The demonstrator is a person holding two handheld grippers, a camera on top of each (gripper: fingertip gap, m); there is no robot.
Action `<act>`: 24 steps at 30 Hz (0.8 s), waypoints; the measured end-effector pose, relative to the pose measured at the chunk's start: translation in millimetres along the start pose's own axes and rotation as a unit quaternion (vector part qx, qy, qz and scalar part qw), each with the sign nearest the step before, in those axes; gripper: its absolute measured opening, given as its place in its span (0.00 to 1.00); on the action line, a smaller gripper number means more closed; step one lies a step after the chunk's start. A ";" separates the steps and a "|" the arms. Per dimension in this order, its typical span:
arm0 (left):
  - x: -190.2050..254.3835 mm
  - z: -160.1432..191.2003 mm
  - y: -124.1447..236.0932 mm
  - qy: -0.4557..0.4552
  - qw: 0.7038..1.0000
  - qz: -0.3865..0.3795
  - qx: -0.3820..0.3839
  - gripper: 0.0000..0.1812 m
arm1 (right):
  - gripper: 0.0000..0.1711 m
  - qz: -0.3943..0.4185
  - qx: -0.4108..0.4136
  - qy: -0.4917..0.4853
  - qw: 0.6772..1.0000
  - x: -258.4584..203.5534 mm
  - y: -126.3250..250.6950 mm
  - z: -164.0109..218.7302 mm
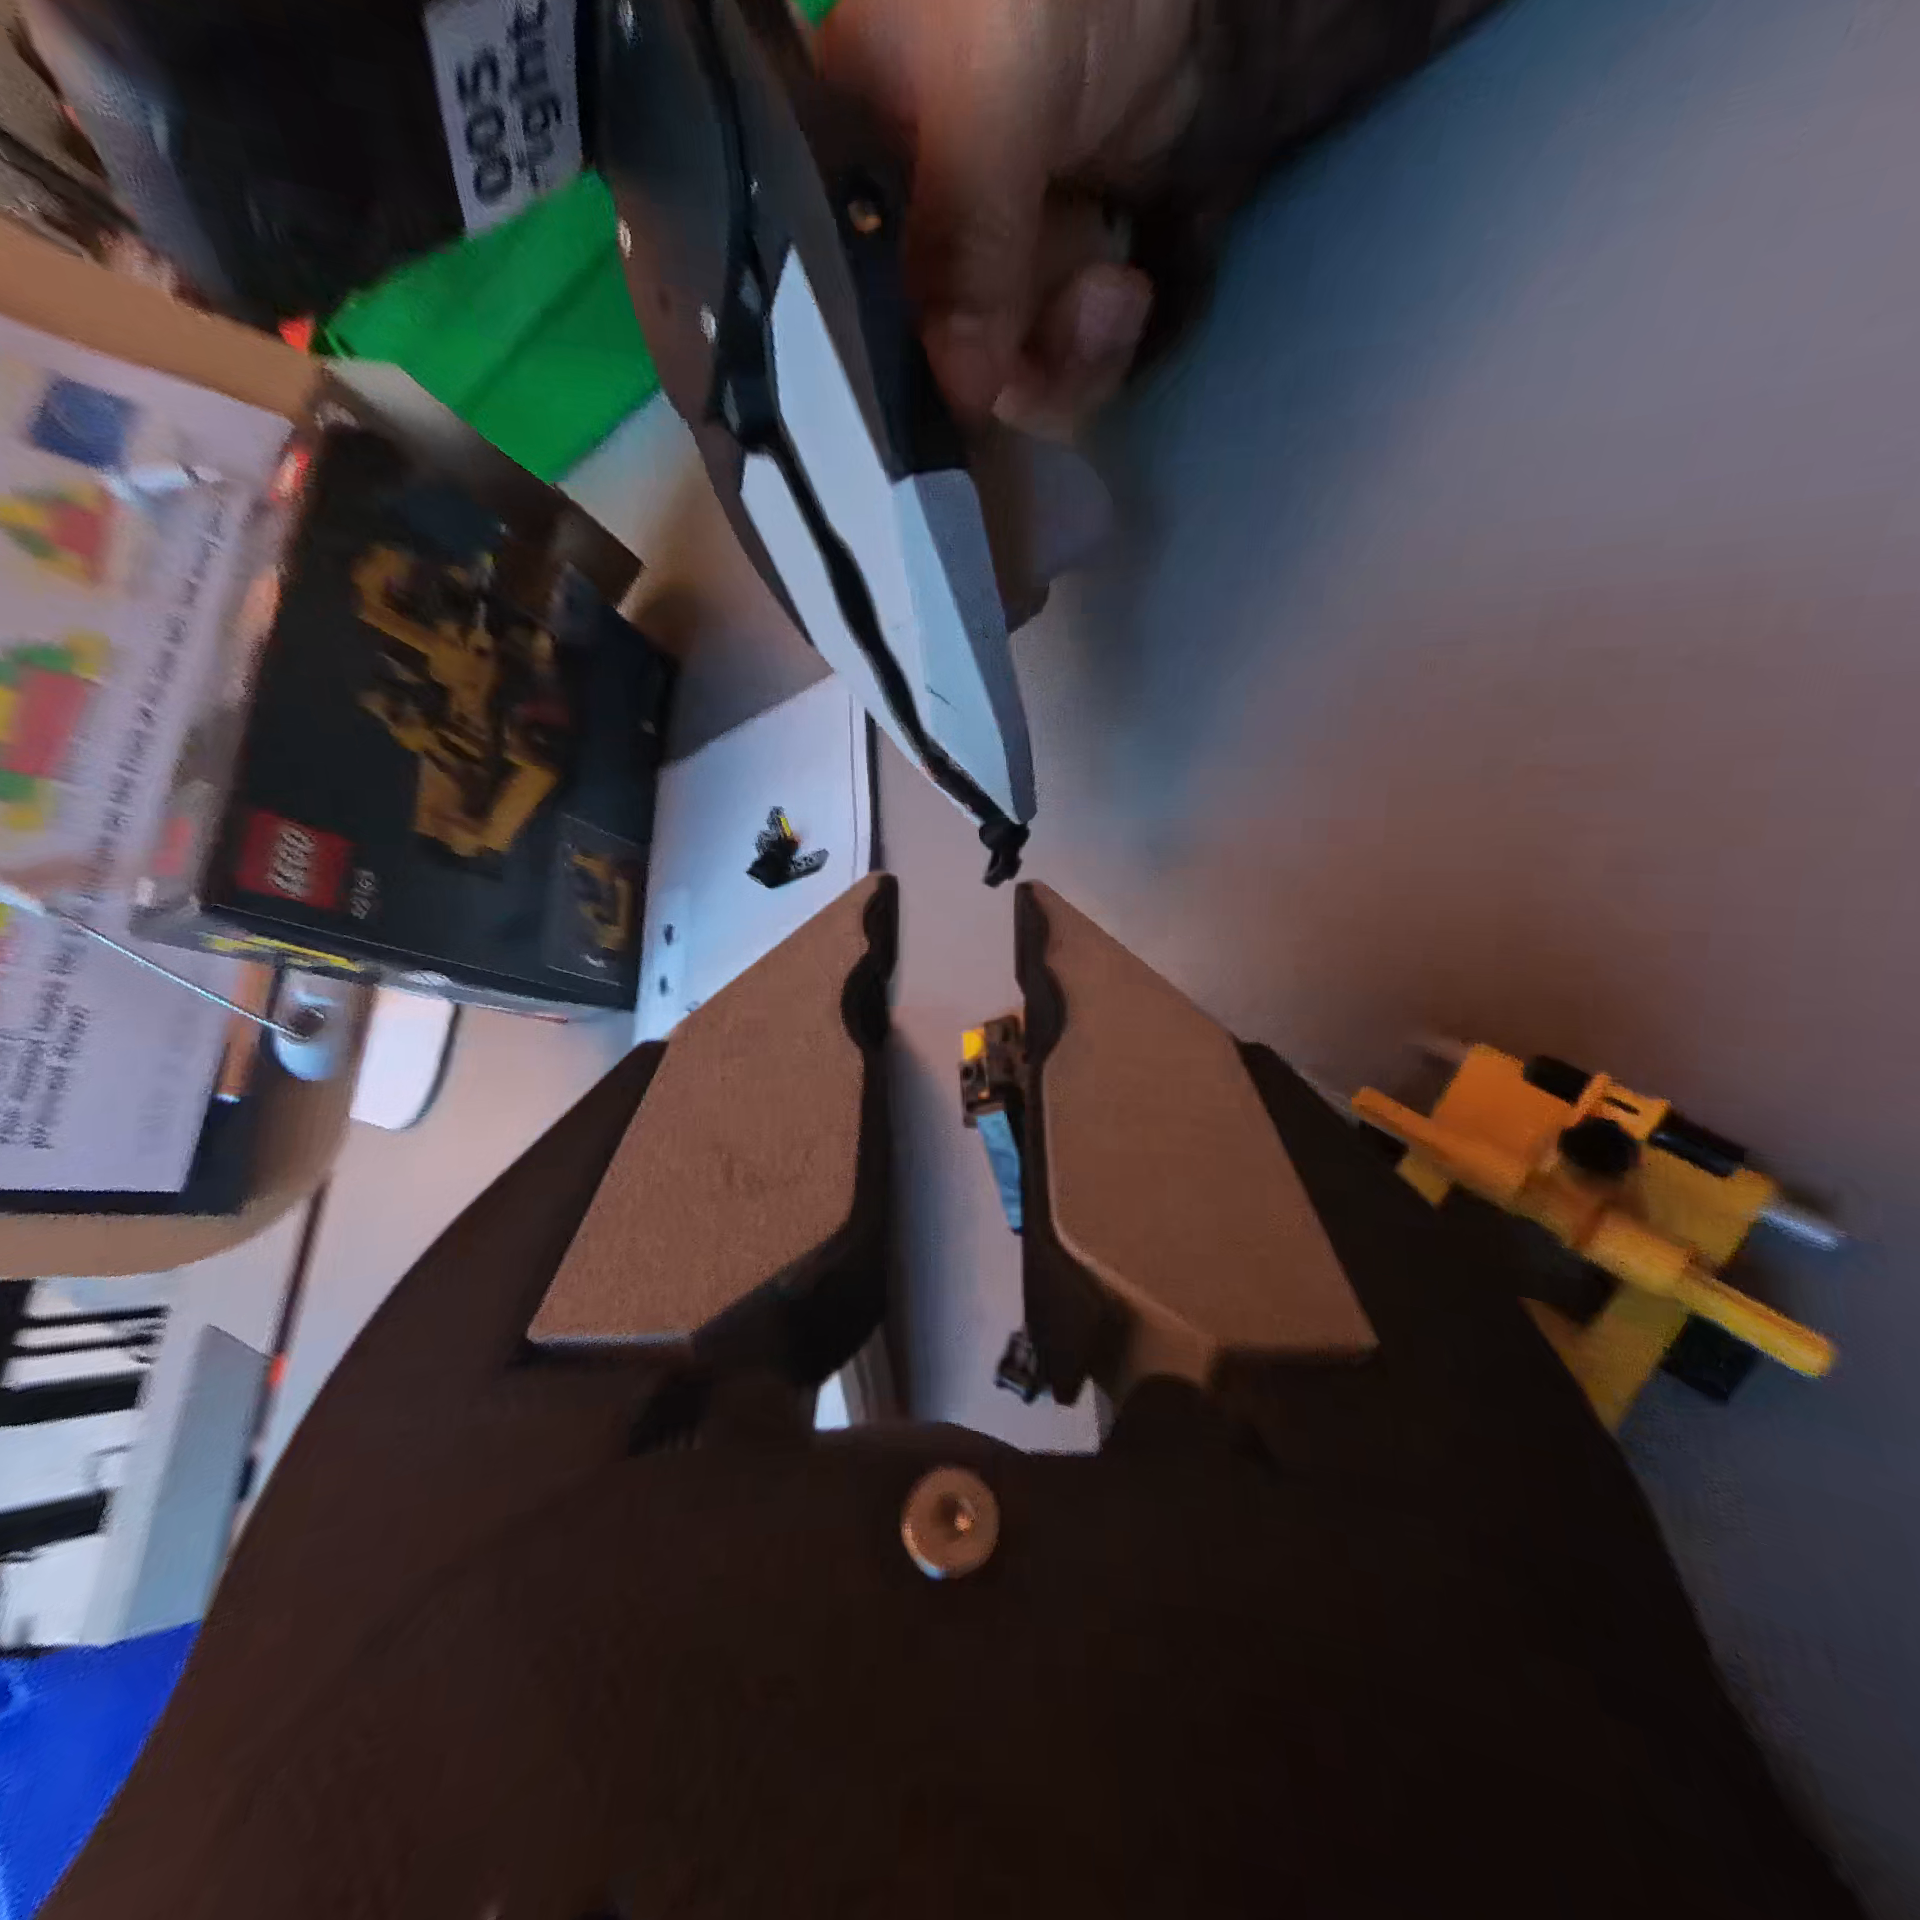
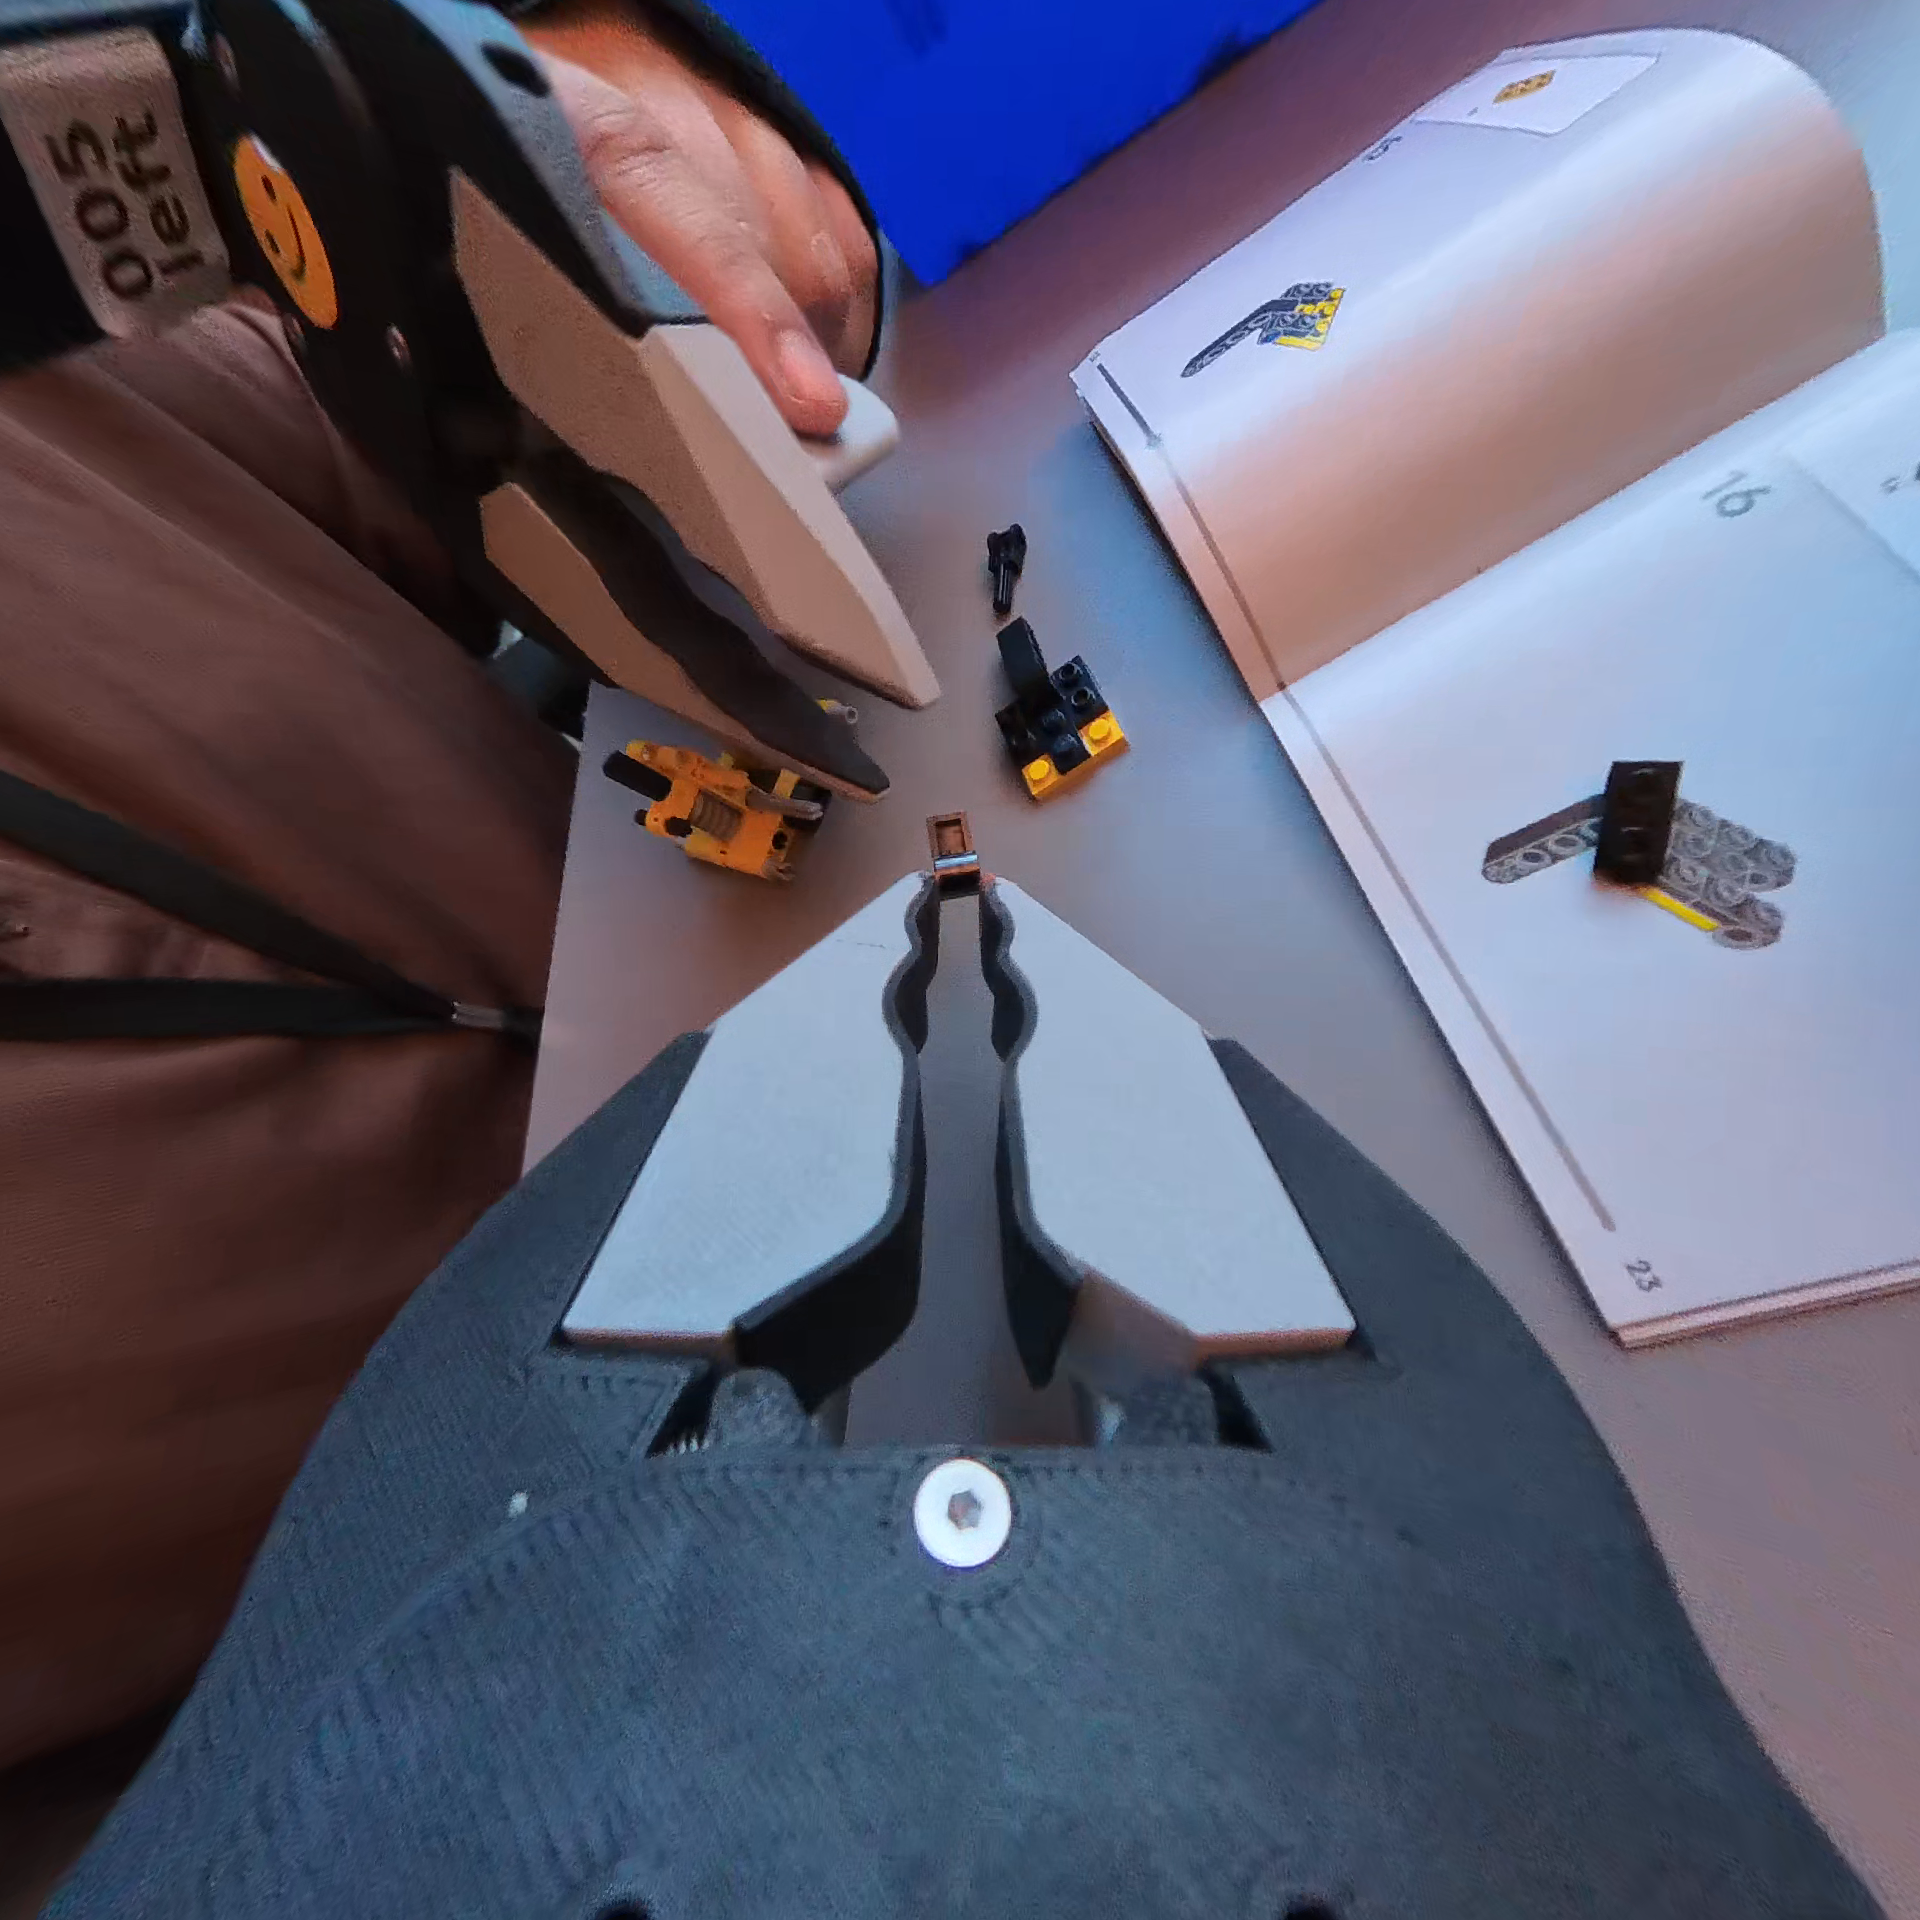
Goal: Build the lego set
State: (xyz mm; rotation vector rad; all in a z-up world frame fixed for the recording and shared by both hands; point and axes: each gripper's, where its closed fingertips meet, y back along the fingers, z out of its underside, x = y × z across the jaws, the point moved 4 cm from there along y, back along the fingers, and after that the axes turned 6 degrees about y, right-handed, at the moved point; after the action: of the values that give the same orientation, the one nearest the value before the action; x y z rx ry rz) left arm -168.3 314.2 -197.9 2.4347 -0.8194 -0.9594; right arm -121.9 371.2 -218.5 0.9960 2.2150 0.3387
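Lego box (image 1: 416, 748) — shut, upright — contents hidden.

The right gripper (image 2: 957, 881) pinches a small dark piece (image 2: 953, 852) at the very tips of its nearly closed jaws, above the grey worktop (image 2: 1195, 935). Ahead lie a black-and-yellow brick cluster (image 2: 1058, 719) and a black pin (image 2: 1005, 556), with a yellow sub-assembly (image 2: 717, 810) to the left beneath the left gripper (image 2: 902, 736), whose jaws stand apart. An open instruction booklet (image 2: 1558, 644) lies at right.
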 end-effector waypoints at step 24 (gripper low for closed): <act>-3.7 3.2 4.4 0.389 0.891 0.225 0.059 0.01 | 0.12 0.110 0.043 0.269 0.956 -32.3 6.2 -20.5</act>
State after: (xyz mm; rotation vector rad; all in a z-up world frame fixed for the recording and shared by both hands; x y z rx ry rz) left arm -174.5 312.9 -195.9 2.2500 -1.0532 0.2510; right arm -116.7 352.3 -185.0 1.3245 2.6199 0.6881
